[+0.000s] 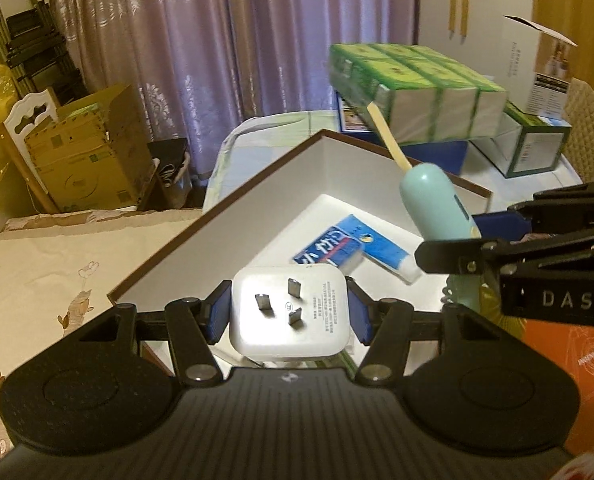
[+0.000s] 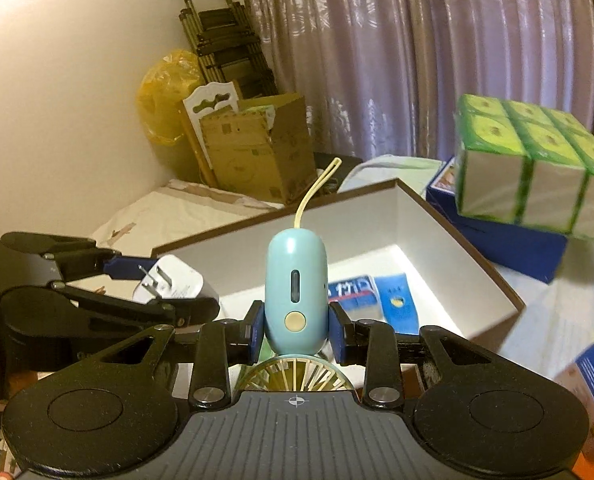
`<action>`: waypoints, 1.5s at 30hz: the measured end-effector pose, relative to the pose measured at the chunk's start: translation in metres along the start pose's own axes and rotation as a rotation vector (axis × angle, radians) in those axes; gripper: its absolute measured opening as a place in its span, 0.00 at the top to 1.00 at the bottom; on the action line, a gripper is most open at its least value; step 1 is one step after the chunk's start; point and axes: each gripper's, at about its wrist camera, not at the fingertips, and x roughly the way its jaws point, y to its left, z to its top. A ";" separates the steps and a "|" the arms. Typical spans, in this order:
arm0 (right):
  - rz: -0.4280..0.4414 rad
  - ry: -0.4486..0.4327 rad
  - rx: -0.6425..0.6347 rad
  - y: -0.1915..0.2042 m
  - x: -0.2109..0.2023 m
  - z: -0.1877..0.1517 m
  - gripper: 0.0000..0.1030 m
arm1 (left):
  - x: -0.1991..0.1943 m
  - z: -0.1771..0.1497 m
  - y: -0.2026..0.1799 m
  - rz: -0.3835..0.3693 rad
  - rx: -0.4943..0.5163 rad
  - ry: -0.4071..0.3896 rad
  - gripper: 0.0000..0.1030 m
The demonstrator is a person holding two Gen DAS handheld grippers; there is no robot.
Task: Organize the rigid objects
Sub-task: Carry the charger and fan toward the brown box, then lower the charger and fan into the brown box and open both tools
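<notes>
The box (image 1: pixel 201 216) lies open on the bed, toothpaste (image 1: pixel 361 248) inside. Over it, the left gripper (image 1: pixel 291 312) clamps a plug (image 1: pixel 291 312); the right gripper (image 2: pixel 297 332) clamps a fan (image 2: pixel 296 292). Both loads look mid-carry; next, lower each and release.

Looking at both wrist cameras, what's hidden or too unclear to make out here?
- Handheld fan: in the right wrist view, its blade head is mostly hidden behind the right tool.
- Toothpaste tube: in the left wrist view, its lettering is too blurred to read.
- White plug adapter: in the left wrist view, its small print is illegible and its underside is hidden; held by the left tool.
- White box: both tools cover its near floor.
</notes>
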 end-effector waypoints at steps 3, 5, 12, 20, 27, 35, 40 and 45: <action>-0.001 -0.003 -0.002 0.000 0.012 0.010 0.71 | 0.009 0.004 0.010 0.006 -0.006 0.007 0.46; -0.005 -0.002 -0.001 0.000 0.020 0.015 0.71 | 0.014 0.006 0.015 0.008 -0.008 0.011 0.46; -0.040 0.021 0.024 -0.007 0.050 0.021 0.71 | 0.035 0.007 0.031 0.005 -0.011 0.046 0.46; -0.078 0.081 0.063 -0.023 0.084 0.008 0.71 | 0.056 -0.004 0.039 -0.016 -0.003 0.111 0.46; -0.117 0.159 0.065 -0.029 0.104 -0.008 0.71 | 0.067 -0.014 0.039 -0.053 0.015 0.158 0.46; -0.150 0.211 0.007 -0.029 0.119 -0.014 0.71 | 0.075 -0.022 0.037 -0.079 0.020 0.191 0.46; -0.164 0.233 0.012 -0.036 0.123 -0.019 0.71 | 0.078 -0.026 0.036 -0.086 0.022 0.207 0.46; -0.201 0.234 0.008 -0.036 0.122 -0.017 0.71 | 0.080 -0.026 0.035 -0.091 0.024 0.212 0.46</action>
